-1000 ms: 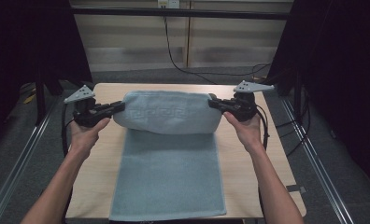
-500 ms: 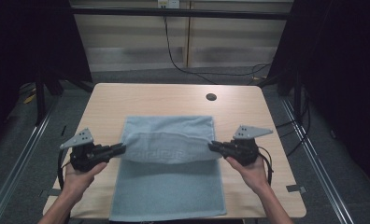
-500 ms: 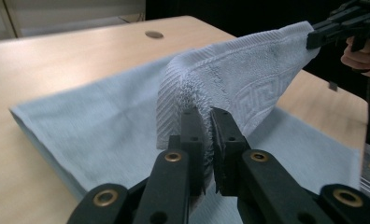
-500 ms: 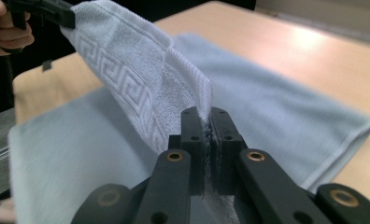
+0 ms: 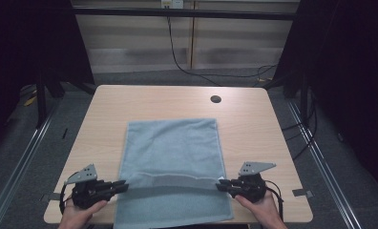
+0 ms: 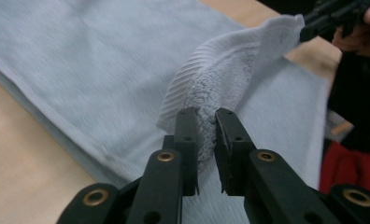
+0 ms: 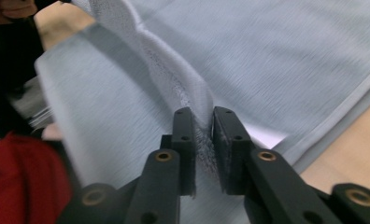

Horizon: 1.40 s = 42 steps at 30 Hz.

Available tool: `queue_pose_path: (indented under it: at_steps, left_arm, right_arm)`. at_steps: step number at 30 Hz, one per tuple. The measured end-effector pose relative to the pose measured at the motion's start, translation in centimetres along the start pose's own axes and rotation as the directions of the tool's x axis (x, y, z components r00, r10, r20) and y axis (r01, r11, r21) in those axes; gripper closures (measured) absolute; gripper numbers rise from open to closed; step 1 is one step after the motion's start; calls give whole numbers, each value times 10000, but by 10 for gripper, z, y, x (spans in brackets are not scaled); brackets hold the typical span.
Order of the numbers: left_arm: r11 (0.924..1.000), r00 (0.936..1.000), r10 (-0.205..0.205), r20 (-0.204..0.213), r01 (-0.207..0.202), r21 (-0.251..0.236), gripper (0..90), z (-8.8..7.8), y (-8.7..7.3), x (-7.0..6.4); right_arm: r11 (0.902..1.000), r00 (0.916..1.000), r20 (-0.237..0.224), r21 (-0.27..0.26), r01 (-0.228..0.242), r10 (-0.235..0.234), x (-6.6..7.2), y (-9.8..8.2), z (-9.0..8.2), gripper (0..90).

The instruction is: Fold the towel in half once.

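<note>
Lying lengthwise front-to-back: towel (image 5: 173,157)

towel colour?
Pale grey-blue, plain, with a ribbed band near the edge; the towel shows best in the left gripper view.

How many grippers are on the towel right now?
2: the left gripper at the towel's left edge, the right gripper at its right edge, both near the table's front.

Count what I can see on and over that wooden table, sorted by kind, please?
Towels: 1, the grey-blue towel
Handheld grippers: 2, the left gripper and the right gripper
Tables: 1, the table
Total: 4
</note>
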State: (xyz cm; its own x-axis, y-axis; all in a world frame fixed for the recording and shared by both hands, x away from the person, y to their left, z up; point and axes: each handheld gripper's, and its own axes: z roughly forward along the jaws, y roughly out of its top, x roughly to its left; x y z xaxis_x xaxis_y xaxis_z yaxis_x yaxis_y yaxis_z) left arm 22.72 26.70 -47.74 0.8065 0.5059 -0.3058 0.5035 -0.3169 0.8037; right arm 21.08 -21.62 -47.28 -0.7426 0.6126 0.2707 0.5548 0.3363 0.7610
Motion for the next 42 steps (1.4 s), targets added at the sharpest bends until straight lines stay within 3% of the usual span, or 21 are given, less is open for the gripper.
queue_pose_path:
  at_steps: [2,4,6,7,8,11,13,18,20,22,24,25,26,27,29,31,33,34,38,42]
  left_arm:
    - [10000,9997,-4,255,4,2,754,-5,-7,-6]
    - [9992,9977,-10,685,37,-394,725,-14,-8,-11]
    - [9964,9982,45,597,6,-849,688,-22,-5,-15]
    - [9965,9980,108,625,-56,-839,685,-22,-2,-15]
    - [9963,9989,271,378,-239,-831,676,-21,2,-13]
    - [9979,9996,285,40,-282,-581,643,-9,14,0]
    - [9992,9999,102,-76,-105,-384,639,5,22,14]
    - [9986,9963,-327,-798,359,385,612,37,43,48]
    - [9974,9950,-274,-957,336,644,601,47,52,58]
    - [9968,9914,-6,-1307,111,795,587,56,60,66]
    - [9950,9910,-138,-1329,268,958,580,65,68,74]
    - [9927,9892,93,-1461,84,1202,578,69,71,77]
    - [9920,9880,71,-1542,124,1252,577,73,74,82]
    - [9917,9855,-2,-1699,220,1264,574,77,76,86]
    - [9904,9797,149,-1998,130,1375,578,84,76,91]
    - [9866,9795,60,-2014,271,1611,582,90,71,96]
    - [9863,9800,280,-1968,49,1649,595,90,68,97]
    - [9857,9813,262,-1907,64,1683,599,89,68,97]
    - [9858,9837,493,-1729,-201,1669,602,89,62,88]
    - [9824,9869,766,-1423,-504,1796,601,89,57,72]
  right_arm:
    - [9998,10000,-68,222,-14,16,7,-10,-2,766]
    - [9998,9997,-231,198,-43,47,13,-16,-5,726]
    - [10000,9994,-339,38,-12,13,17,-18,-11,714]
    - [9999,9992,-387,-125,-37,32,19,-17,-15,697]
    - [9996,9989,-474,-264,-58,45,20,-16,-18,678]
    - [9990,9997,-213,-430,76,-85,17,-8,-19,650]
    - [9986,9999,-96,-516,96,-101,8,0,-13,647]
    - [10000,9999,154,-93,20,-19,-26,24,15,612]
    - [9999,9991,430,118,-12,7,-40,35,25,567]
    - [9997,9991,365,57,-219,217,-54,45,34,565]
    - [9992,9979,646,387,-134,109,-64,54,44,540]
    - [9984,9981,591,539,-197,165,-69,58,49,535]
    - [9976,9973,726,667,-173,124,-74,61,55,530]
    - [9967,9952,973,804,-143,64,-77,64,60,526]
    - [9959,9946,1041,896,-134,41,-85,67,70,526]
    - [9951,9927,1209,986,-96,-24,-88,68,77,535]
    - [9907,9903,1373,1363,16,-205,-89,65,83,541]
    - [9922,9896,1408,1240,124,-299,-88,62,84,540]
    - [9833,9857,1539,1773,405,-683,-76,57,77,538]
    - [9868,9888,1405,1596,267,-495,-70,42,62,540]
